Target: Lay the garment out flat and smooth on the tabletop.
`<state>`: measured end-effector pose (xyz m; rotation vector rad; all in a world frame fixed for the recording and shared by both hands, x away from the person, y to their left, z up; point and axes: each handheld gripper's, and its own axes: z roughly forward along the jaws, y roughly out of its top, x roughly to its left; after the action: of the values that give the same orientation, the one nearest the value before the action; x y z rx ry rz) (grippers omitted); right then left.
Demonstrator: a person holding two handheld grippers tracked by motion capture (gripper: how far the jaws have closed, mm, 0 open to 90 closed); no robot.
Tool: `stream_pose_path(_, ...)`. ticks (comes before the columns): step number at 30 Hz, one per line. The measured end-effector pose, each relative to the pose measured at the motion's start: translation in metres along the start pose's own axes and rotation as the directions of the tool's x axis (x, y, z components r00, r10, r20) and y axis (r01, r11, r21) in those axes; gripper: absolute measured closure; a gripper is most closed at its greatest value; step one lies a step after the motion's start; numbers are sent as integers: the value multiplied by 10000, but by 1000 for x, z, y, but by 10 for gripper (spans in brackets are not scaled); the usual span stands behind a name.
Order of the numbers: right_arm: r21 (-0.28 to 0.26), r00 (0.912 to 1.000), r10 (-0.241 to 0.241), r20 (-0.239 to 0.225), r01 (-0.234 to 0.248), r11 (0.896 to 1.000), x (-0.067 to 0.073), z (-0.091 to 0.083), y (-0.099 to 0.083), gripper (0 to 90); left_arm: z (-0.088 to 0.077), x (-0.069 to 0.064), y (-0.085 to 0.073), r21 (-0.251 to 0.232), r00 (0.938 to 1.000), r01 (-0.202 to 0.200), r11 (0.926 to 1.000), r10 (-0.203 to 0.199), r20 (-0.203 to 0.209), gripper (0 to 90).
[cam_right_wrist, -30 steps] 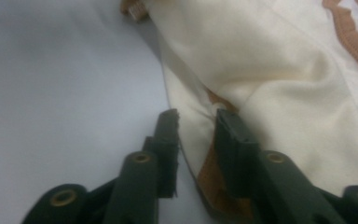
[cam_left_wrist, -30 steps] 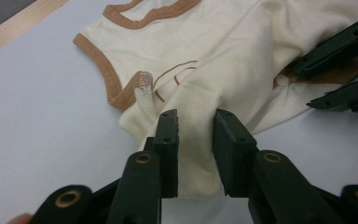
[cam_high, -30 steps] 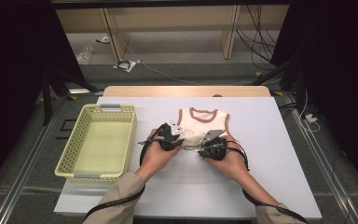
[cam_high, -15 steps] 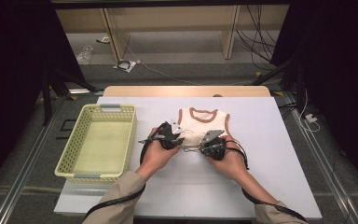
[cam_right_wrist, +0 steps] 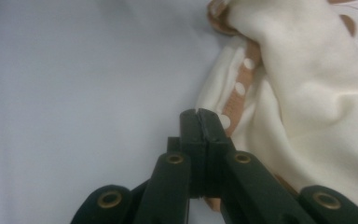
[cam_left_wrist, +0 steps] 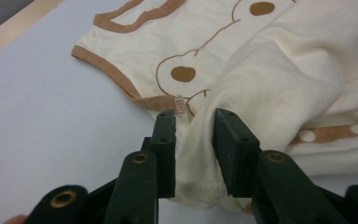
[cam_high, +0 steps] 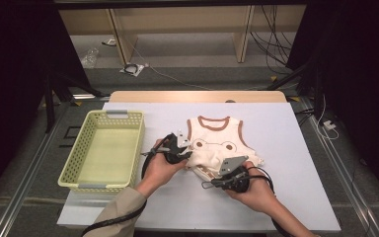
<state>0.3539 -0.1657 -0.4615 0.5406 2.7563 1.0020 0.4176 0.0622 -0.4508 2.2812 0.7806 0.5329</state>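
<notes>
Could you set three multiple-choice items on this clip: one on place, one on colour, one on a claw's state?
1. Where does the basket stand?
A. To the left of the vest
B. On top of the vest
C. Behind the vest, at the far edge

2. What colour is the trim on the vest?
A. Blue
B. Brown
C. Green

3. How do the jaws of the right claw stand?
A. Wide apart over bare table
B. Shut, at the vest's edge
C. Clamped on the basket rim

Key: 1 A, the high view shows the basket left of the vest on the table. 2 B, neck and armholes are edged brown. 3 B, the right gripper view shows the jaws pressed together.
</notes>
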Motion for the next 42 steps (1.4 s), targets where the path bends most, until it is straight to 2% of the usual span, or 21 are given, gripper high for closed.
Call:
stream_pose_path(4,108,9994,3,-339,0,9999,13,-8,-9,900,-14,-10,-10,187,9986,7,9998,-17,535,627)
stream_pose_path(7,231,9979,116,-645,-101,9997,19,-16,-18,900,-25,-16,-20,456,9949,138,9989,-183,995,578)
stream_pose_path(10,238,9968,296,-746,-279,9993,23,-20,-25,900,-31,-28,-31,839,9816,244,9962,-398,1866,524)
stream_pose_path(11,221,9970,351,-688,-337,9992,22,-21,-27,900,-30,-32,-34,940,9772,300,9951,-490,2064,504)
stream_pose_path(12,219,9972,389,-637,-376,9991,22,-21,-27,900,-29,-35,-35,940,9760,262,9952,-458,2127,489)
stream_pose_path(15,327,9966,261,-788,-235,9992,25,-20,-24,900,-21,-38,-35,1017,9782,193,9946,-398,2039,496)
stream_pose_path(18,397,9941,112,-1082,-69,9992,31,-18,-23,900,-16,-39,-34,1299,9777,396,9907,-652,1996,630)
stream_pose_path(20,504,9914,-5,-1310,71,9987,34,-18,-24,900,-16,-40,-33,1343,9775,588,9892,-844,1935,786)
stream_pose_path(21,558,9899,4,-1420,76,9984,35,-18,-25,900,-19,-39,-32,1432,9770,677,9874,-947,1911,825)
stream_pose_path(22,672,9877,-72,-1563,179,9976,36,-19,-27,900,-22,-37,-32,1467,9739,771,9862,-1060,2006,835)
stream_pose_path(24,797,9846,-105,-1746,248,9965,37,-22,-30,900,-29,-31,-31,1347,9687,1120,9845,-1384,2059,836)
stream_pose_path(28,950,9729,-69,-2311,296,9950,43,-28,-38,900,-43,-22,-31,1090,9674,1432,9837,-1624,1944,825)
stream_pose_path(32,1325,9591,-133,-2828,528,9898,49,-35,-47,900,-51,-23,-36,1073,9680,1387,9845,-1576,1952,799)
stream_pose_path(33,1347,9605,-219,-2776,614,9890,49,-36,-49,900,-52,-25,-38,1058,9681,1391,9846,-1577,1949,788)
stream_pose_path(34,1401,9562,-195,-2919,629,9881,50,-39,-51,900,-54,-25,-39,1074,9686,1355,9849,-1545,1946,778)
stream_pose_path(35,1438,9470,-126,-3209,618,9877,50,-41,-53,899,-55,-25,-41,1023,9695,1365,9853,-1541,1906,764)
stream_pose_path(36,1416,9455,-168,-3252,663,9877,49,-43,-54,884,-57,-25,-42,935,9725,1307,9870,-1459,1815,738)
stream_pose_path(39,1063,9464,154,-3226,201,9941,44,-50,-58,813,-61,-22,-45,375,9837,1241,9916,-1279,1265,625)
stream_pose_path(40,971,9519,260,-3054,40,9953,41,-52,-59,791,-64,-21,-45,393,9843,1238,9915,-1277,1220,606)
stream_pose_path(42,716,9652,695,-2522,-530,9960,35,-58,-60,776,-69,-22,-47,560,9782,1352,9892,-1423,1513,595)
